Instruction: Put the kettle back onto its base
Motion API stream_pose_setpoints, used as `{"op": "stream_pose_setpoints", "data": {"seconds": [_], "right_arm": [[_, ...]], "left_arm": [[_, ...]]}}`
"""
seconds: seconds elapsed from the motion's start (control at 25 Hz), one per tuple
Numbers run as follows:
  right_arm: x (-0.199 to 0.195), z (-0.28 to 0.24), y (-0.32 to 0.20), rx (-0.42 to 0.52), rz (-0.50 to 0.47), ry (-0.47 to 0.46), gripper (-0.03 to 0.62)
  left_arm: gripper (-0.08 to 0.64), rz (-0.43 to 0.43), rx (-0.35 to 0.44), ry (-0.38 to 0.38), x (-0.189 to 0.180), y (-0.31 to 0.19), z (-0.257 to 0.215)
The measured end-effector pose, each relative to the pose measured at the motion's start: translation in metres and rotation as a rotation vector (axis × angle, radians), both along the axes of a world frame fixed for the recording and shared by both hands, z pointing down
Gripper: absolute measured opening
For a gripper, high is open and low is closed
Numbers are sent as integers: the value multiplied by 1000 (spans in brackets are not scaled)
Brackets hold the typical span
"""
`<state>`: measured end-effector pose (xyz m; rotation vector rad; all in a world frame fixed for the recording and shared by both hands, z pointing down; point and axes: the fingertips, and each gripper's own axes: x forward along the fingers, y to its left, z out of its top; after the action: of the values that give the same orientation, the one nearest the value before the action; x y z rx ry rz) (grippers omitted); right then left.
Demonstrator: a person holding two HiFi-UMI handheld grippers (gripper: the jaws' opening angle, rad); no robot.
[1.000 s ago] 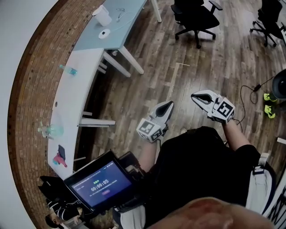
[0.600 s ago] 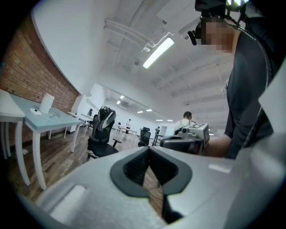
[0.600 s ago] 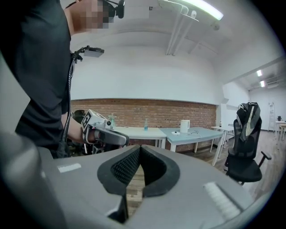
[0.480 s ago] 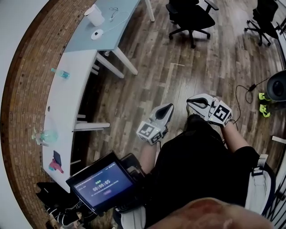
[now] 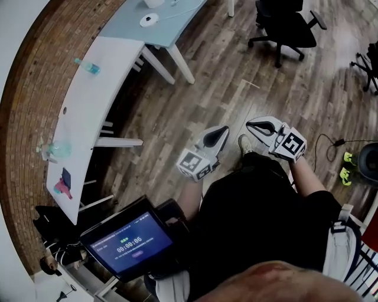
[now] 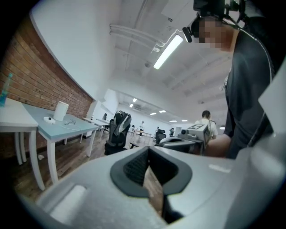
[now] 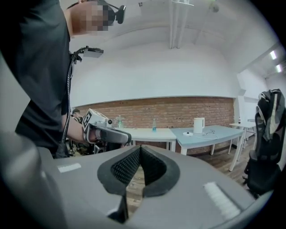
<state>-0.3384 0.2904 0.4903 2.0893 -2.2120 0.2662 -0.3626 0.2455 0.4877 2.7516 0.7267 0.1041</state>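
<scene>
A white kettle (image 7: 198, 125) stands on a light blue table (image 7: 214, 133) by the brick wall, next to its round white base (image 7: 188, 133). The left gripper view shows the same kettle (image 6: 60, 111) and base (image 6: 49, 120) far off at the left. In the head view the base (image 5: 149, 19) lies near the top edge, and the kettle (image 5: 155, 2) is cut off there. My left gripper (image 5: 221, 131) and right gripper (image 5: 255, 124) hang in front of my body over the wooden floor, far from the table. Both are shut and hold nothing.
A curved white table (image 5: 88, 88) carrying bottles (image 5: 87, 66) runs along the brick wall. A black office chair (image 5: 289, 26) stands on the floor beyond the grippers. A tablet screen (image 5: 127, 245) sits at my lower left. Cables (image 5: 331, 141) lie on the floor at the right.
The head view has swung, so the tables and chair slid up and to the right and the kettle slipped to the top edge. Both shut grippers stay together in front of the body.
</scene>
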Motion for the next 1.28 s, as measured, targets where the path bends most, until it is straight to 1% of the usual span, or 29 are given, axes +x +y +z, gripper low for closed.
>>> {"op": "stream_pose_setpoints", "data": {"seconds": [0.2,0.36,0.56,0.68,0.8,0.96,1.12,1.28], "right_arm": [[49,-12,-23,39,-84,21,7],[84,-14,-29,49,-128,11,7],[119,-12,-33,65,-163,-8,6],[139,-7,-32,83,-179,-35,6],[159,-6,-34,107,-182,-105,6],[183,-8,-40,136,-177,-128,6],[200,-4,-46,160,-151,-199,6],[206,10,-50,132,-139,-189,7]], "left_arm": [[3,-91,33,8,43,-22,-12],[3,-155,48,11,74,-34,-20],[3,-203,79,-5,111,-45,-21],[3,-219,106,-8,131,-45,-20],[3,-228,124,-18,146,-45,-18],[3,-231,124,-31,163,-47,-16],[3,-224,125,-23,176,-50,-17],[3,-214,99,-39,184,-60,-10]]}}
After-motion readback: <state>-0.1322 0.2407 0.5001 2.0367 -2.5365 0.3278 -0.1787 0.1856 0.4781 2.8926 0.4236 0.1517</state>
